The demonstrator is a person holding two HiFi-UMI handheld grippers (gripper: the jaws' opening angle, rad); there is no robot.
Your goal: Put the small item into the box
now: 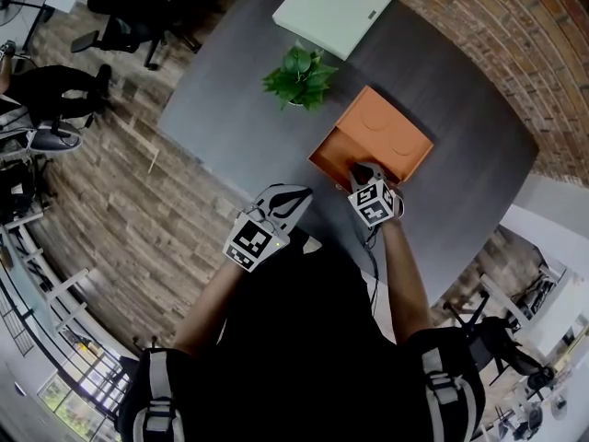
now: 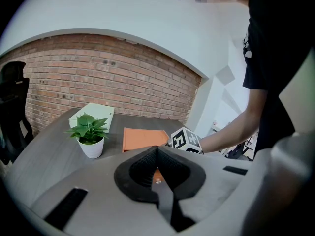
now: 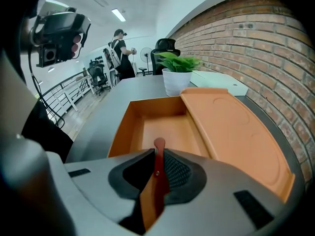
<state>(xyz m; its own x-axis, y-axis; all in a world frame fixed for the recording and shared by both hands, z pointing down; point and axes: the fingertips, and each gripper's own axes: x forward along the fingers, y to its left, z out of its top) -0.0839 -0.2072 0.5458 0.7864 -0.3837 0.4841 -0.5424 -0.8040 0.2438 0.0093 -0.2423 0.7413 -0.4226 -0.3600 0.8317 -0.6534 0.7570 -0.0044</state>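
An open orange box [image 1: 333, 151] sits on the dark table [image 1: 230, 90], its lid [image 1: 391, 129] lying flat beside it. My right gripper [image 1: 366, 171] hangs over the box's near edge, shut on a small flat reddish-brown item [image 3: 159, 144]. The item's rounded end pokes out past the jaw tips above the box's cavity [image 3: 162, 127]. The lid [image 3: 236, 132] lies to the right of it. My left gripper [image 1: 294, 196] is at the table's near edge, left of the box, shut with nothing held. From the left gripper [image 2: 157, 151] the box [image 2: 142, 137] and the right gripper's marker cube [image 2: 187, 140] show ahead.
A potted green plant [image 1: 299, 76] stands just behind the box's left corner. A flat white box [image 1: 333, 7] lies at the table's far side. A brick wall [image 1: 515, 53] runs along the right. Office chairs [image 1: 124, 17] stand on the wooden floor to the left.
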